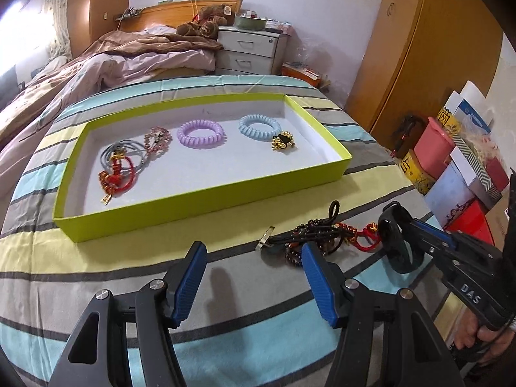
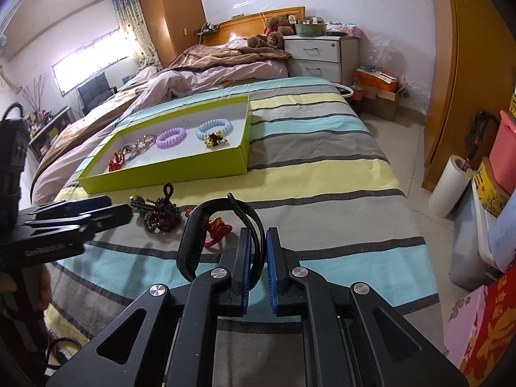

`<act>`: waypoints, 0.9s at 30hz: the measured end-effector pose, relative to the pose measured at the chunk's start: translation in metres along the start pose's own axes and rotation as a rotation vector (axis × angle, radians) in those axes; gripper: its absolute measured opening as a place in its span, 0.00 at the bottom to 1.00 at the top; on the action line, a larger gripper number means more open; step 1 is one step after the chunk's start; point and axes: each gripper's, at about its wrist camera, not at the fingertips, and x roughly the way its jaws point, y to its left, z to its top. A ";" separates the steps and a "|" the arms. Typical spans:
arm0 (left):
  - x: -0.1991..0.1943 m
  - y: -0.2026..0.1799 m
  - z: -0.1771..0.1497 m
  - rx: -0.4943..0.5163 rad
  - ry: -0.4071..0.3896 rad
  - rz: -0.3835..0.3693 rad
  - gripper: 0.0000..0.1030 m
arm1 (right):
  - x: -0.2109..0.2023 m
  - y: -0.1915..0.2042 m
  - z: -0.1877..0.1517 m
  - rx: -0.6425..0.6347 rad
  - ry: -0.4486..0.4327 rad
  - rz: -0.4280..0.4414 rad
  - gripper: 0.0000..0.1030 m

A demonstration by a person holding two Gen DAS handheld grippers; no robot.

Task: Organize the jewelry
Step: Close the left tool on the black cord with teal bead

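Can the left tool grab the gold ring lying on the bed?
Probably yes. The left tool is open, and the gold ring lies just ahead between its fingers, uncovered. The beaded bracelets touch its right side, so they might get pinched too.

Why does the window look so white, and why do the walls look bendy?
Right wrist view: daylight overexposes the window to white glare, and the fisheye lens bows the wardrobe. Left wrist view: the green box looks curved, dark corners frame the picture, and the left gripper casts soft shadows on the bedspread.

Hair ties (image 1: 200, 130) lie in tray (image 1: 206, 198) on bed (image 1: 96, 258).
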 end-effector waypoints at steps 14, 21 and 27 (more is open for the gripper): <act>0.019 0.000 0.006 -0.019 0.005 0.010 0.57 | -0.001 -0.005 0.002 0.014 -0.010 0.021 0.09; 0.024 -0.005 0.012 -0.009 -0.007 -0.004 0.49 | 0.000 -0.004 0.002 0.016 -0.007 0.027 0.09; 0.031 -0.006 0.018 -0.035 0.011 -0.034 0.48 | 0.001 -0.004 0.002 0.021 -0.004 0.031 0.09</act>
